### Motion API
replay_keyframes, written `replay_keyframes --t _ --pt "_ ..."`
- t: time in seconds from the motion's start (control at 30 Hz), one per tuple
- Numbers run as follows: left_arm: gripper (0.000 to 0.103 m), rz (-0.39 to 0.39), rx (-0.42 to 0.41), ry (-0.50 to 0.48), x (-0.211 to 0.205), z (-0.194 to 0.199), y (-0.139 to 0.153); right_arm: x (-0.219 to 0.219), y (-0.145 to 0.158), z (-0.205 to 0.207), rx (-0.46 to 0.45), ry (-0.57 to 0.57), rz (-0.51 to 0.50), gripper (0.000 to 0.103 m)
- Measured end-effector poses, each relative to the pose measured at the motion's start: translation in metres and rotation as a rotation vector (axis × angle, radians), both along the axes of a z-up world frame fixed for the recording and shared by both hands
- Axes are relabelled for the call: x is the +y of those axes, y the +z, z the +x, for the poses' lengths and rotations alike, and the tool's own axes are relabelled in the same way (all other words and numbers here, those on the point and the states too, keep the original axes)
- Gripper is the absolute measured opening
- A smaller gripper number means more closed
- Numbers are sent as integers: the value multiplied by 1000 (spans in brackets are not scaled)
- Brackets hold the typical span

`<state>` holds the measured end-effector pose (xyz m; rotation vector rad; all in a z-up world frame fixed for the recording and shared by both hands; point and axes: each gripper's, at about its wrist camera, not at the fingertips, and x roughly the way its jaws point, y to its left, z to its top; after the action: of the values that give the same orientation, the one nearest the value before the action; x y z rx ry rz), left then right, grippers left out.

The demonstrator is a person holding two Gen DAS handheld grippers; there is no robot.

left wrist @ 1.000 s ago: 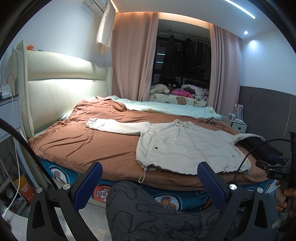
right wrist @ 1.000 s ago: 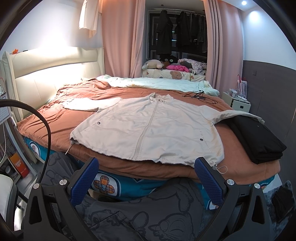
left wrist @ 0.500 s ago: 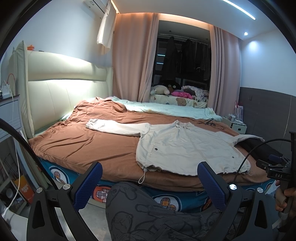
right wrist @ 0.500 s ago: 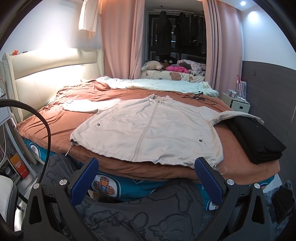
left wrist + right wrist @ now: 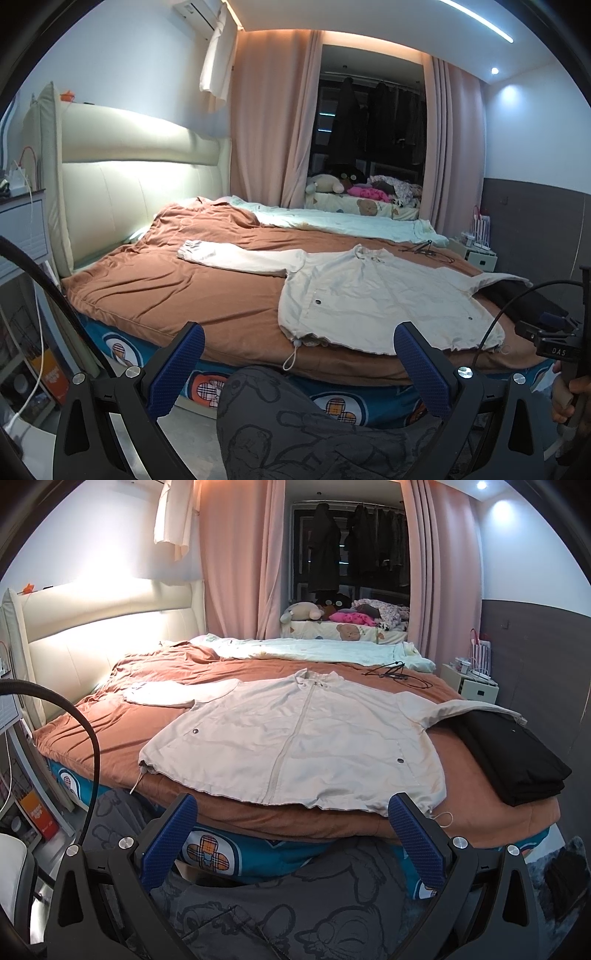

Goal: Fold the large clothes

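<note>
On the bed (image 5: pixel 110 716), your cream jacket (image 5: pixel 303 746) lies flat, front up, unfolded; its far sleeve seems draped over folded black clothes (image 5: pixel 513 760). Left claw (image 5: pixel 295 362) and right claw (image 5: pixel 291 834) gape wide, empty; every fold remains.

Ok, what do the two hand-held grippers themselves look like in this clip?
Both match: the left hand-held gripper and right hand-held gripper have black angular frames, silver bolts and blue textured pads. A black cable arcs beside each. A black block marked DAS shows in the left view.
</note>
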<state>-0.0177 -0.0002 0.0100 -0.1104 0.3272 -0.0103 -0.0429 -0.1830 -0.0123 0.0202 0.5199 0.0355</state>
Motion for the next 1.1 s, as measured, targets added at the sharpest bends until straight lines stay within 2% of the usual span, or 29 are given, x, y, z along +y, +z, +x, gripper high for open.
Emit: replay_keyframes --t 0.27,0.47,0.6,0.73,1.1 --pt "103 -8 2 8 5 8 -3 3 2 3 -6 9 -9 103" --pt "103 -9 32 5 7 30 -7 1 -5 19 13 22 2 103" --pt "103 -4 55 7 10 52 -10 1 -9 41 40 32 11 103" --pt "103 -6 89 15 15 80 -15 -5 -9 66 75 58 73 103" --pt "101 -4 171 35 28 159 -23 -14 -8 137 125 50 82 103"
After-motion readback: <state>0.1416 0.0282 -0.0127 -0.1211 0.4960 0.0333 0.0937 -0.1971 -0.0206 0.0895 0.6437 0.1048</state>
